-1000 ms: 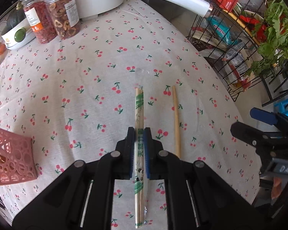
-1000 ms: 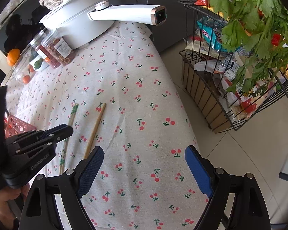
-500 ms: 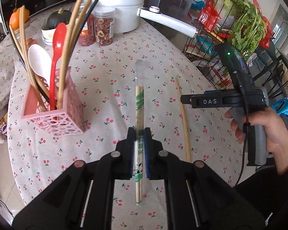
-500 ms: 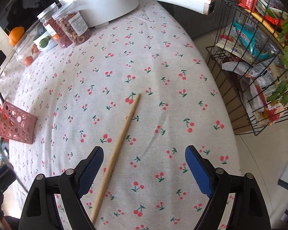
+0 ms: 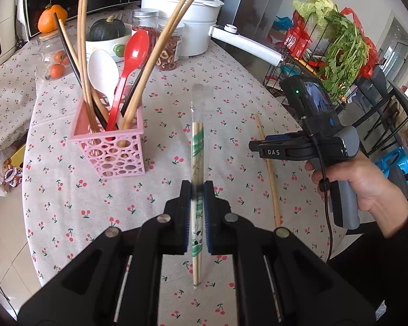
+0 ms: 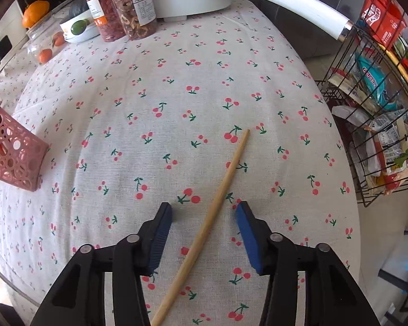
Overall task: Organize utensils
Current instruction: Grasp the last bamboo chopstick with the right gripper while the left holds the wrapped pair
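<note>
Left gripper (image 5: 197, 190) fingers clench the plastic-wrapped pair of disposable chopsticks (image 5: 197, 146), now lifted off the cherry-print tablecloth (image 5: 68, 198) near the pink perforated utensil holder (image 5: 108, 146). Right gripper (image 6: 204, 212), released, has descended astride the bare wooden chopstick (image 6: 217, 195); both pickups are progressing.

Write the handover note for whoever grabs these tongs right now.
Left tongs: shut on the wrapped chopsticks, lifted off the cloth.
Right tongs: open, low over the table, straddling the bare chopstick without gripping it.
Pink holder: upright left of the wrapped pair, already holding chopsticks and two spoons.
Left: drop the wrapped pair in the holder, then grasp and add the bare chopstick.
</note>
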Motion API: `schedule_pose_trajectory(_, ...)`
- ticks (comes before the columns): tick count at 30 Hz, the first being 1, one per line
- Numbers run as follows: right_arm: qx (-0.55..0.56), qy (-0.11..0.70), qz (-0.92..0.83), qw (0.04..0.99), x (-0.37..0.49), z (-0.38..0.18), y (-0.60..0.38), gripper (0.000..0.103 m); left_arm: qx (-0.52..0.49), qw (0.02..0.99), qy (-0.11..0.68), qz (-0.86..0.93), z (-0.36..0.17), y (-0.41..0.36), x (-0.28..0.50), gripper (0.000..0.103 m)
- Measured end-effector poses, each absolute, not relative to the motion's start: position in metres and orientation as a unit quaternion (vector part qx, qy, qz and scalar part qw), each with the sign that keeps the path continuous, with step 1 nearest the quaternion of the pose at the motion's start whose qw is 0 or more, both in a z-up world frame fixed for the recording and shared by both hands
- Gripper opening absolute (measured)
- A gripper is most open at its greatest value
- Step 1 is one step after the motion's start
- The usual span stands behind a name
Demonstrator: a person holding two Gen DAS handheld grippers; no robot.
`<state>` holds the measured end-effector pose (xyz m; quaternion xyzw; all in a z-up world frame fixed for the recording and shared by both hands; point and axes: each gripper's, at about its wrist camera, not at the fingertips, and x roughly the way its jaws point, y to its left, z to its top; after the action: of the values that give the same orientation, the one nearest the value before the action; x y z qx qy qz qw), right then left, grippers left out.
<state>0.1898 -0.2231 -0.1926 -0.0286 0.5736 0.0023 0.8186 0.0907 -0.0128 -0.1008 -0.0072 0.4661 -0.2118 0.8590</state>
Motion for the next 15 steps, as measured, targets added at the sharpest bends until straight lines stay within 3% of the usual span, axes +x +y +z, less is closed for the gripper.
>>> schedule_pose_trajectory(1,-0.03,0.572,0.008,0.819,0.188,-0.192,-0.22,0.031,-0.008,0.86,0.465,-0.21,-0.101,-0.011,0.09,0.01)
schedule_pose_trajectory(3,-0.03,0.571,0.021,0.82,0.186,-0.192,-0.215,0.013,-0.011,0.861,0.464,-0.209,-0.101,-0.006,0.087,0.01)
schedule_pose_trajectory(10,-0.009,0.559,0.055,0.827,0.172,-0.188,-0.211,0.007,-0.021,0.874,0.444,-0.196,-0.094,0.014,0.076,0.01)
schedule_pose_trajectory(15,-0.018,0.484,0.094,0.87,0.144,-0.15,-0.205,0.007,-0.026,0.887,0.423,-0.183,-0.082,0.029,0.068,0.01)
